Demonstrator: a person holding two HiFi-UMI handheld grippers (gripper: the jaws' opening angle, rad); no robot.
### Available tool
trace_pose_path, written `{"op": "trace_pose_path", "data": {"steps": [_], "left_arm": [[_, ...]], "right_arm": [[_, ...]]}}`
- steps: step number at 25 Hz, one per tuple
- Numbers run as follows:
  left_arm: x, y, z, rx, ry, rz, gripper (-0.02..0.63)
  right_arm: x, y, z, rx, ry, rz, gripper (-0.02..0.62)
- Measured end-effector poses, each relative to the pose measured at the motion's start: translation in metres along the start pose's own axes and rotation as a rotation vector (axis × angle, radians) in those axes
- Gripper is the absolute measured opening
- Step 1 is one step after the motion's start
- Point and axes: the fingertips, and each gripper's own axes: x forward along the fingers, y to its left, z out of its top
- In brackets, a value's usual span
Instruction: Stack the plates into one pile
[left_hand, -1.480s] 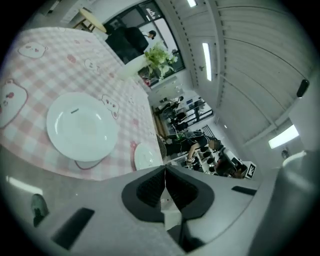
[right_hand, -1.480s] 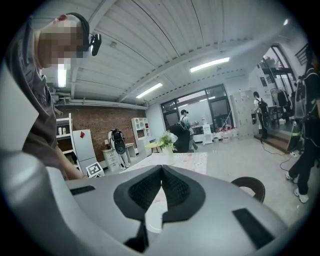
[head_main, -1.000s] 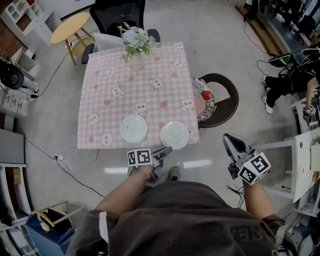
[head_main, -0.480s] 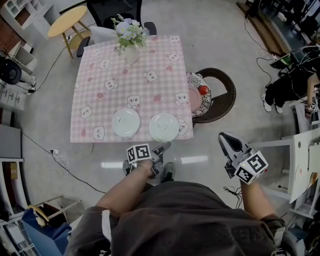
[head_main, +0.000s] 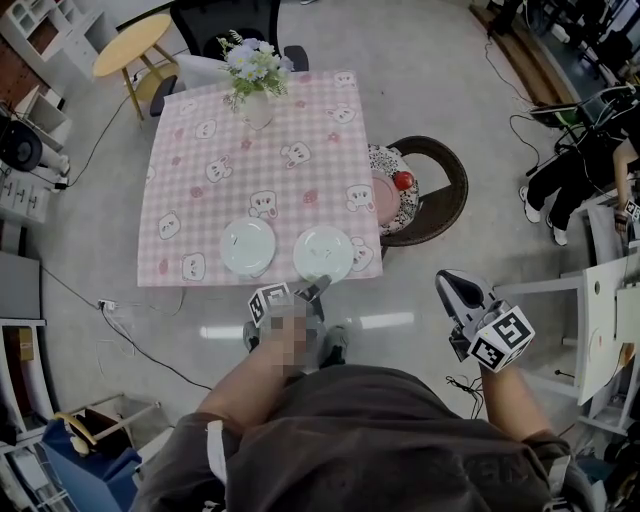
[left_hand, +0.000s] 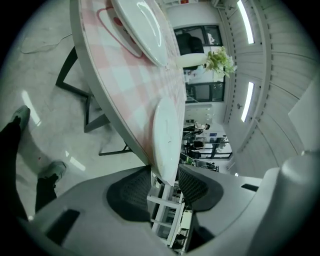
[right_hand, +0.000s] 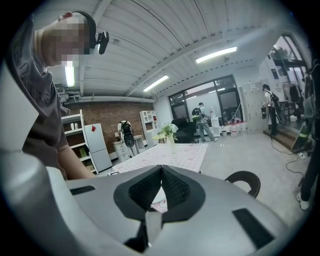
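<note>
The left gripper (head_main: 318, 288) has dropped in and rolled since a moment ago, and now it is right at the front edge of the desk (head_main: 250, 150). Its jaws have just been opening and stand apart. The near rim of the right plate (head_main: 323, 254) pokes between the pads in the left gripper view, and I don't see them pressing on it yet. The left plate (head_main: 247, 247) lies just beside it, both near the desk's front edge.

The right gripper (head_main: 450, 285) hangs off to the side over the floor with its jaws together and nothing in them.

These plates look glossy, stiff and probably slick, possibly breakable, and light enough for one gripper. The rim is the place to take hold, one jaw under the lip and one on top, biting deep enough that the plate doesn't tilt out.
</note>
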Motion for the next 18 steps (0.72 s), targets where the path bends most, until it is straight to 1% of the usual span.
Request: {"op": "trace_pose_path", "data": {"steps": [1, 2, 3, 4, 6, 8, 13, 16, 18], "left_arm": [[0.000, 0.003, 0.001, -0.015, -0.004, 0.015, 0.143], [0.000, 0.006, 0.001, -0.026, -0.006, 0.026, 0.083], [-0.001, 0.006, 0.000, -0.034, -0.007, 0.024, 0.076], [-0.003, 0.005, 0.000, -0.039, -0.010, 0.008, 0.051], [-0.007, -0.006, 0.002, -0.035, -0.021, -0.050, 0.018], [-0.012, -0.015, 0.003, -0.028, -0.023, -0.089, 0.015], [-0.031, -0.031, 0.008, 0.005, -0.027, -0.138, 0.014], [-0.052, -0.038, 0.023, 0.032, -0.043, -0.134, 0.014], [-0.069, -0.039, 0.039, 0.038, -0.071, -0.117, 0.014]], "right_arm": [[-0.001, 0.000, -0.001, 0.000, 0.003, -0.002, -0.008], [-0.002, 0.000, -0.001, 0.001, 0.005, -0.005, -0.008], [-0.002, 0.000, -0.002, 0.002, 0.006, -0.007, -0.008], [-0.003, 0.000, -0.002, 0.003, 0.007, -0.009, -0.008], [-0.003, -0.001, -0.003, 0.004, 0.009, -0.013, -0.008], [-0.003, -0.002, -0.003, 0.010, 0.008, -0.016, -0.008], [0.004, 0.000, 0.001, 0.015, -0.006, -0.004, -0.008], [0.013, 0.002, 0.011, 0.009, -0.022, 0.009, -0.008], [0.021, 0.004, 0.017, 0.005, -0.032, 0.016, -0.008]]}}
